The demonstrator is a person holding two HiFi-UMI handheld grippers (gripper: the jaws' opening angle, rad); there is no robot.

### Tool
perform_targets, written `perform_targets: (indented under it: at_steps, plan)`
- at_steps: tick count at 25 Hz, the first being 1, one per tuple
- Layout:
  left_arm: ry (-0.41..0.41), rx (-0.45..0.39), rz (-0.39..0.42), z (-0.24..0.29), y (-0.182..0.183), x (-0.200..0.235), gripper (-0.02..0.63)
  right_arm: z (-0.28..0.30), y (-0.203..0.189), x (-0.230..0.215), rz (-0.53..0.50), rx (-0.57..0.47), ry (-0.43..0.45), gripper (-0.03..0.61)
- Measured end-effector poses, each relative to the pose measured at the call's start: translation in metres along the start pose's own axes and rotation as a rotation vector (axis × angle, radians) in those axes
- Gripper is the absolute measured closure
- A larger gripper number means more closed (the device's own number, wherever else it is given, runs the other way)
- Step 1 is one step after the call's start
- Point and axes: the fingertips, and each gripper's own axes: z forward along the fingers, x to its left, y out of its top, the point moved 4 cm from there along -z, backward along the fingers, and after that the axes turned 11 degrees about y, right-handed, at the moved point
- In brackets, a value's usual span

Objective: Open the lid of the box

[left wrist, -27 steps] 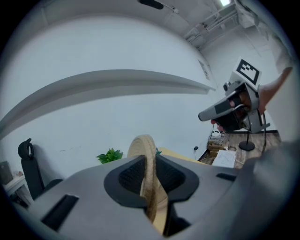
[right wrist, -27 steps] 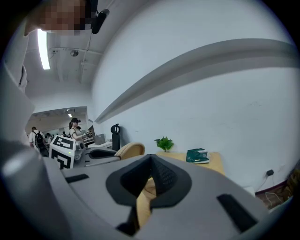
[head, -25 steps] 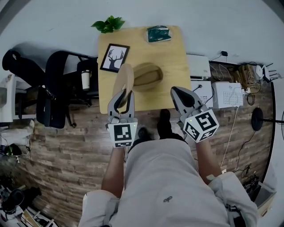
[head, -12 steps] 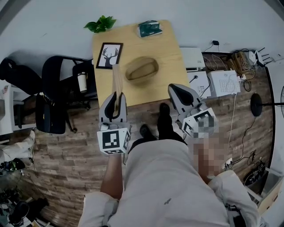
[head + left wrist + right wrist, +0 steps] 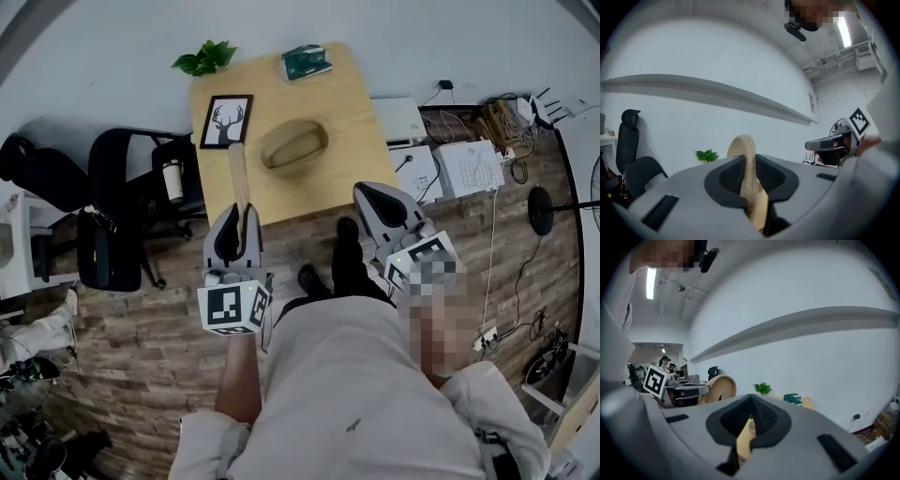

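The left gripper [image 5: 749, 174] had its jaws clamped on the woven lid [image 5: 742, 147], pinching it by its lower rim. The lid stood on edge and rose above and ahead of the jaw tips, clear of the surface [image 5: 347, 131]. To its right the right gripper [image 5: 751, 414] had its jaws closed together with nothing between them, and the two grippers were well apart.

Just ahead of both pairs of jaws ran the near edge of the wooden surface. Past that edge, ahead of and between the two pairs of jaws, sat the oval woven box [image 5: 293, 147] with its top uncovered. Its hollow showed only the same tan weave. Bare wood lay around the box on all sides.

Beyond the left jaws stood a framed deer picture [image 5: 226, 120], near the surface's left edge. At the far edge lay a green packet [image 5: 306, 62], and a leafy plant [image 5: 203, 58] sat off the far left corner. A black chair [image 5: 108, 211] stood left of the left jaws, beside the surface.
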Motion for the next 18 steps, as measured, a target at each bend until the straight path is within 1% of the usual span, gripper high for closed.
perform_targets:
  at_steps: [7,18]
  plan:
    - [0.005,-0.01,-0.033,-0.007,-0.003,0.001,0.545,-0.006,0.001,0.004,-0.01,-0.008,0.002,0.58]
    - [0.014,-0.016,-0.03,-0.01,-0.001,0.0,0.545,-0.008,0.0,0.005,-0.018,-0.013,0.013,0.58]
